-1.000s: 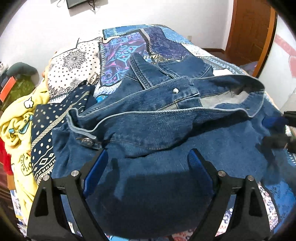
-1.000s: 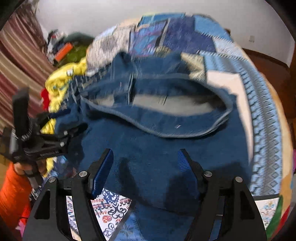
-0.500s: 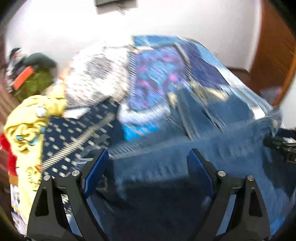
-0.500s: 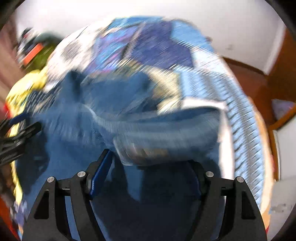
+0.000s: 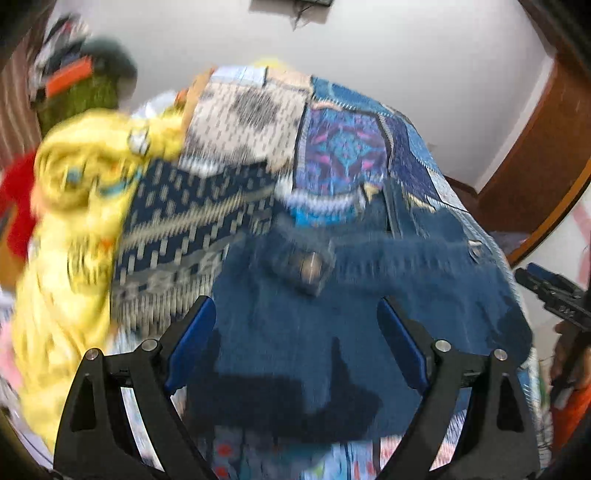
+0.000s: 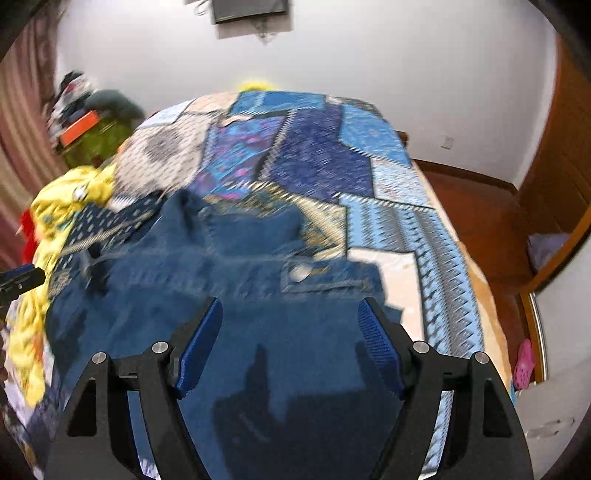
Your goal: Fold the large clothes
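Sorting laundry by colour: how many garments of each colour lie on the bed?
Blue denim jacket: 1
Yellow garment: 1
Navy patterned cloth: 1
Red cloth, mostly hidden: 1
Total: 4, all on the quilt.

white wall (image 6: 369, 66) behind the bed (image 6: 454, 258), plain and evenly lit. dark screen (image 6: 249, 9) mounted high on it, cables hanging below. bed under a patchwork quilt (image 6: 325, 158) in blues, purple and cream. reddish wood floor (image 6: 476, 206) to the right, brown wooden door (image 5: 535, 147) beyond. striped curtain (image 6: 22, 122) on the left; beside it a green heap with an orange box (image 6: 79, 127). socket (image 6: 448, 142) low on the wall.
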`<state>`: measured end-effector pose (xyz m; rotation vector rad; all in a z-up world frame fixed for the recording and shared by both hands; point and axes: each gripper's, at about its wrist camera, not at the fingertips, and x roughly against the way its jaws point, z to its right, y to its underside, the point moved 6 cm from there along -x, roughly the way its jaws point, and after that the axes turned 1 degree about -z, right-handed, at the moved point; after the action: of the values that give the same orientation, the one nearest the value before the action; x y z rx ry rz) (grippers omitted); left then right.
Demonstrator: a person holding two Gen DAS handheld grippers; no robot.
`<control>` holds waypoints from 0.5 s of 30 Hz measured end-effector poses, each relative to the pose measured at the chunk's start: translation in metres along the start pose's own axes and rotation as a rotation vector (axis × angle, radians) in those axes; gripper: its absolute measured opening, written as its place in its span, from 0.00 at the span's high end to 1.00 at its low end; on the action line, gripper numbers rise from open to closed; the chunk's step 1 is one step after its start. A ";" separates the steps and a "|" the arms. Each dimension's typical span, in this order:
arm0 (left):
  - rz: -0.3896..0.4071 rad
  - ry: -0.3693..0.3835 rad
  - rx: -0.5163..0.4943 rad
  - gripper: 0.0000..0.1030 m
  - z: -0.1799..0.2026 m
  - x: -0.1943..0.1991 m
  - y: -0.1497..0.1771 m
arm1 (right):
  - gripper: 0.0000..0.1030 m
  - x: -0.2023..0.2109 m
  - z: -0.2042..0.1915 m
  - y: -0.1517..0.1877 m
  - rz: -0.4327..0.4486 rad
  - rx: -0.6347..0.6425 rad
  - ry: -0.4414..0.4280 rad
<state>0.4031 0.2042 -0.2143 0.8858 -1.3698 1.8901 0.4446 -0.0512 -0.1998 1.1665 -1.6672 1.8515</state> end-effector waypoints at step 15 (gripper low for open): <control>-0.183 0.379 0.536 0.14 -0.045 -0.034 0.103 | 0.24 -0.035 -0.038 0.075 -0.184 0.064 -0.060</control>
<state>0.3330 0.2171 -0.3076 0.8042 -0.5451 2.1728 0.3962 -0.0237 -0.2718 1.3660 -1.4860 1.7825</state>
